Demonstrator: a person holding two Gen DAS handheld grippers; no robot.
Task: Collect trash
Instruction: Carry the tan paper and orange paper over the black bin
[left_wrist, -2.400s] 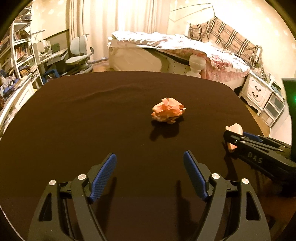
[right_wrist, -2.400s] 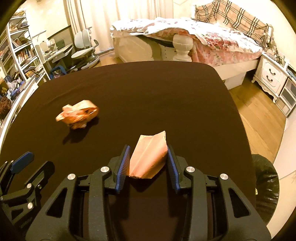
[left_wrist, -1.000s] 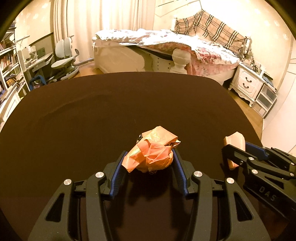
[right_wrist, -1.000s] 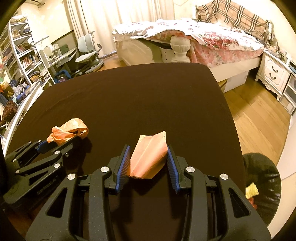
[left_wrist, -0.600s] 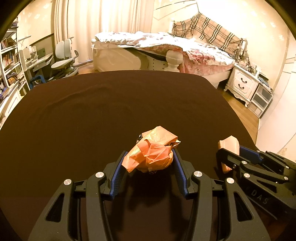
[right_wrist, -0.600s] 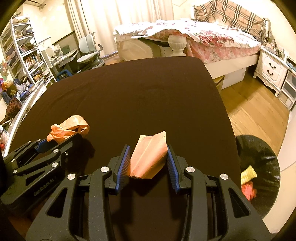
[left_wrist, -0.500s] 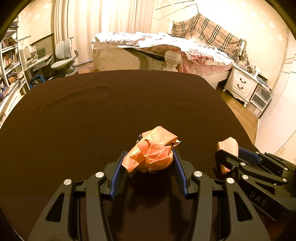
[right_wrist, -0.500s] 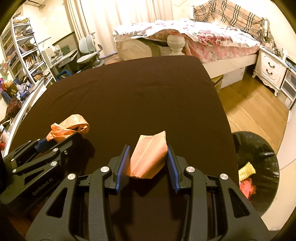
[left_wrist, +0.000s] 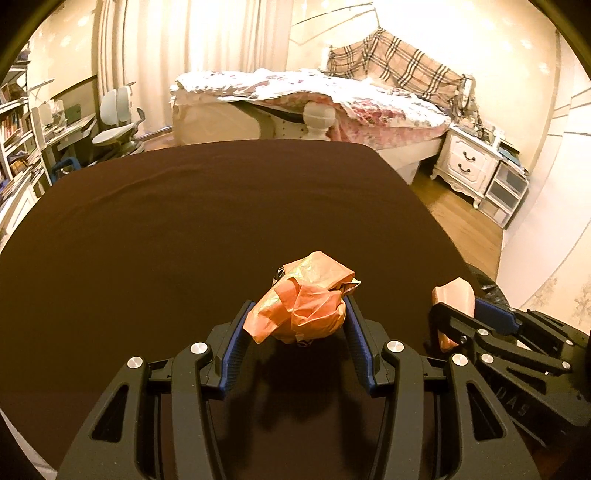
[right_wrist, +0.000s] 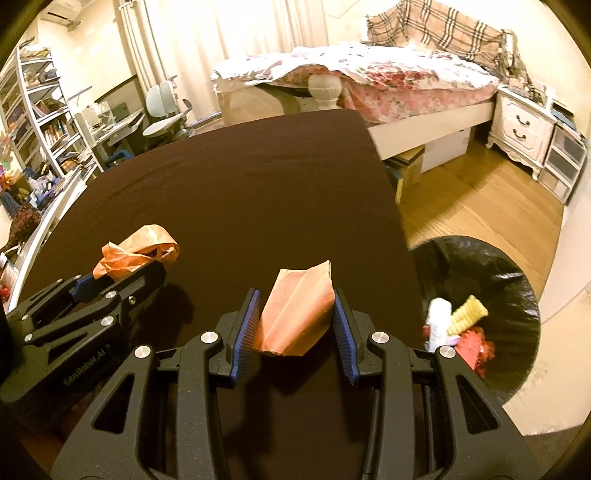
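My left gripper (left_wrist: 297, 314) is shut on a crumpled orange wrapper (left_wrist: 306, 299) and holds it above the dark brown table (left_wrist: 184, 221). The wrapper also shows in the right wrist view (right_wrist: 136, 254). My right gripper (right_wrist: 293, 314) is shut on a folded tan paper packet (right_wrist: 297, 306), near the table's right edge. The packet also shows in the left wrist view (left_wrist: 452, 299). A black-lined trash bin (right_wrist: 480, 280) stands on the floor right of the table, with several pieces of trash inside.
The table's right edge (right_wrist: 399, 221) drops to a wooden floor (right_wrist: 480, 199). A bed (right_wrist: 369, 81) stands beyond the table. A white nightstand (right_wrist: 524, 129) is at the far right. A desk chair (right_wrist: 166, 107) and shelves (right_wrist: 44, 122) are at the left.
Both grippers have moved to the right with their trash held. The trash bin has come further into the right wrist view.
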